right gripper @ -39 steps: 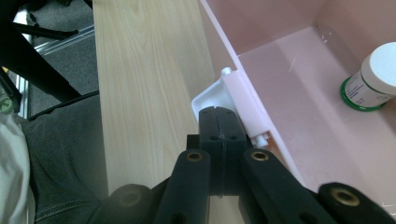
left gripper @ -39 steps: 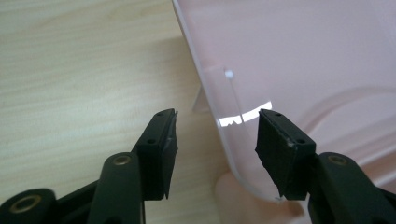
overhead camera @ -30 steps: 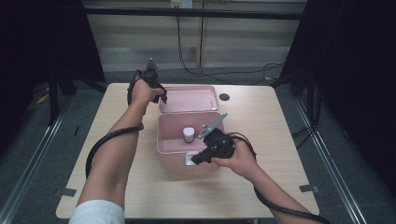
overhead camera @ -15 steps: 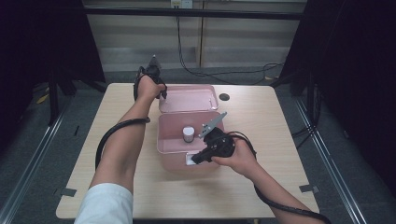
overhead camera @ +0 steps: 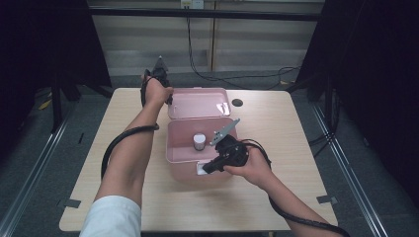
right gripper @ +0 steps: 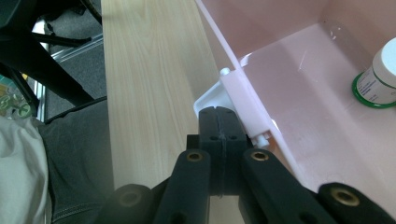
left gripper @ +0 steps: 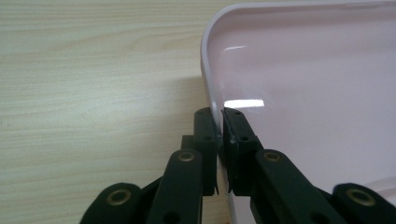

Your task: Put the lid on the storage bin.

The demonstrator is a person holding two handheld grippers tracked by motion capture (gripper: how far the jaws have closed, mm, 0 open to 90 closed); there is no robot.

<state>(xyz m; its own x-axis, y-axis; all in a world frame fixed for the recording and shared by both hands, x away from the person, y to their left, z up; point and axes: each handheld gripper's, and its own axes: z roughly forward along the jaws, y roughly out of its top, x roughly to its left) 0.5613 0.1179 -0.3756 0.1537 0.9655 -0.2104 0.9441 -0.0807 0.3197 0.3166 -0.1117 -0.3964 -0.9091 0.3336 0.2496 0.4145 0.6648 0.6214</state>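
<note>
A pink box (overhead camera: 173, 148) stands open mid-table, its lid (overhead camera: 197, 102) lying flat behind it. A small white-capped bottle (overhead camera: 199, 141) (right gripper: 380, 74) stands inside the box. My left gripper (overhead camera: 168, 100) (left gripper: 219, 116) is at the lid's (left gripper: 303, 93) left edge. Its jaws have just been closing and now pinch the lid's rim between the pads. My right gripper (overhead camera: 202, 169) (right gripper: 218, 114) is shut at the box's front wall, its tips against the white latch (right gripper: 243, 100). Whether it pinches the latch I cannot tell.
The wooden table (overhead camera: 276, 128) has bare room left and right of the box. A dark round hole (overhead camera: 237, 102) sits just right of the lid. Black cables trail from both grippers along the forearms. Floor and a dark chair base (right gripper: 46, 51) lie beyond the table edge.
The left forearm and shoulder have swung a little to the right, while the left hand stays at the lid's edge. The right hand has not moved.
</note>
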